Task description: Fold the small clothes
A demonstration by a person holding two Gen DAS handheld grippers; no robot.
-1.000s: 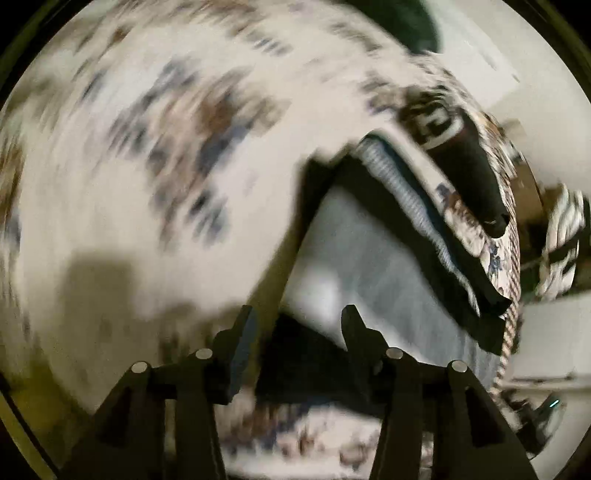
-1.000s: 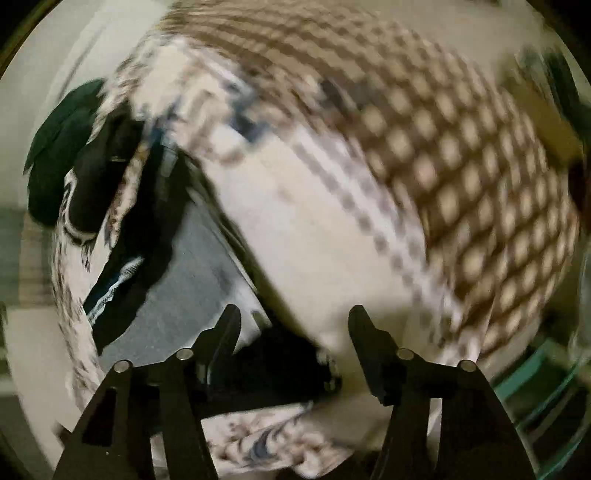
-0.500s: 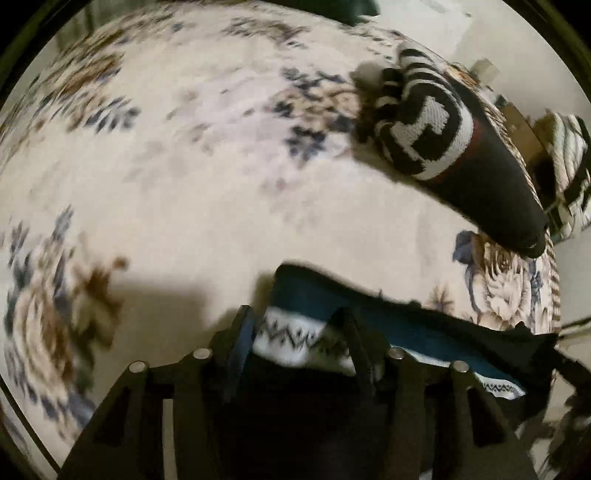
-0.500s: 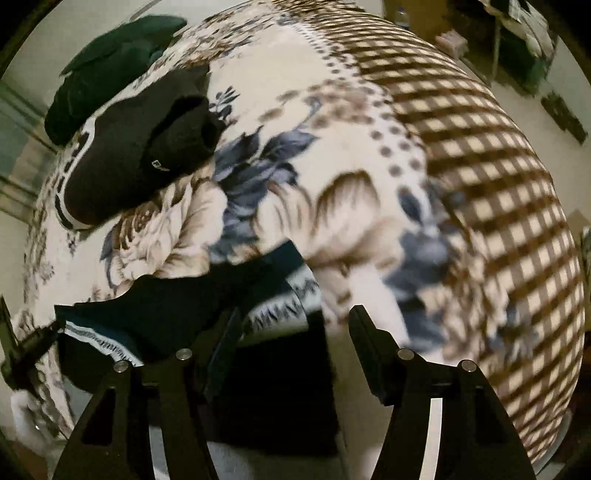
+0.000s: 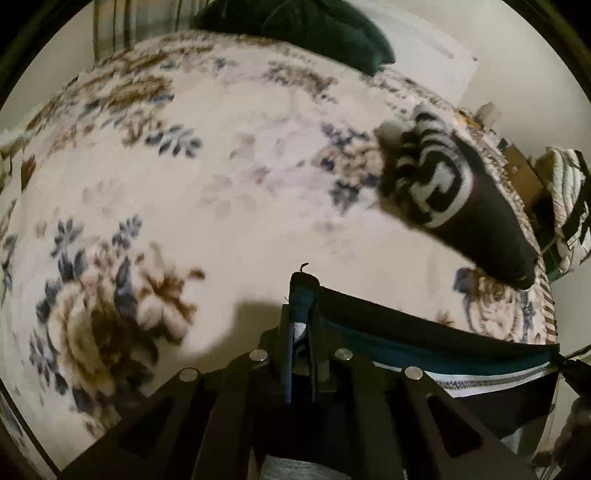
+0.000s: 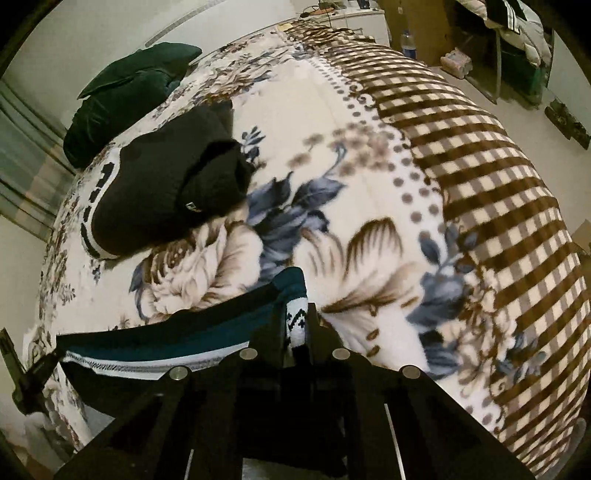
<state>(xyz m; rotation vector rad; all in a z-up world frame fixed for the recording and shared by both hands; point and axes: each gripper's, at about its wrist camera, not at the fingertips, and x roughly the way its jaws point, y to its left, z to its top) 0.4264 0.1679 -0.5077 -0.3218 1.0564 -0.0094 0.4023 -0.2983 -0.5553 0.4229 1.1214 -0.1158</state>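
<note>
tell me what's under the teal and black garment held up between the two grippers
Beneath the garment the floral blanket shows beyond its upper edge. What lies directly below its hanging part is covered by the cloth and both grippers, the left gripper and the right gripper.

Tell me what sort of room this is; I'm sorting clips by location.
Most likely a bedroom: the clothes lie on a bed under a flowered blanket, a dark green pillow sits at its far end, and clothes hang over a rack beyond.
</note>
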